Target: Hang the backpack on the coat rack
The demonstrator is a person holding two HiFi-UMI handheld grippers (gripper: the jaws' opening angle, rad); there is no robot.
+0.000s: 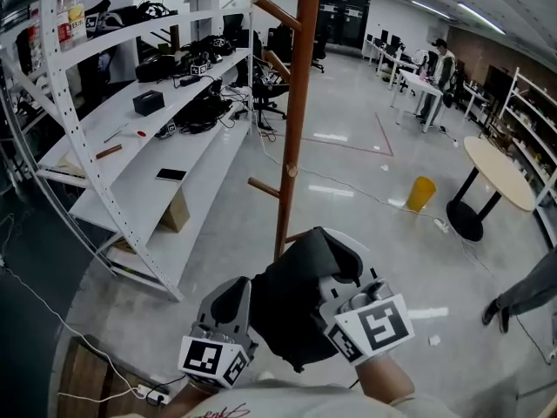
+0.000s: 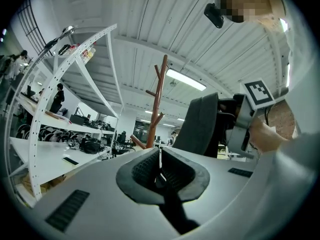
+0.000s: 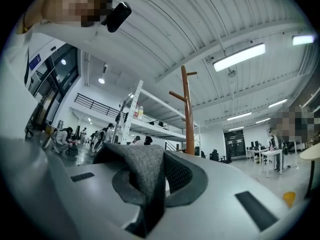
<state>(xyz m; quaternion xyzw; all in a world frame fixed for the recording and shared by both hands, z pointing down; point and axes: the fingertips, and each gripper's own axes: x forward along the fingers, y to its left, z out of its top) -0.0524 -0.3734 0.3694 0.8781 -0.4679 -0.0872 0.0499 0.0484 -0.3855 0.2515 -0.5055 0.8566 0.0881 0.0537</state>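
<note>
Left gripper is clamped on a thin dark strap, apparently the backpack's. The backpack hangs between both tools, near the coat rack, below its pegs. Right gripper pinches grey strap fabric, likely sharing the load for lifting.

The backpack is dark, matt cloth; the fold seen up close in the right gripper shows a coarse grey weave. That gripper and the left gripper have matt grey plastic shells and ribbed black pads. The coat rack is smooth reddish-brown wood with a slight sheen. The floor is glossy, mirroring the lights. The shelves are white painted metal.
</note>
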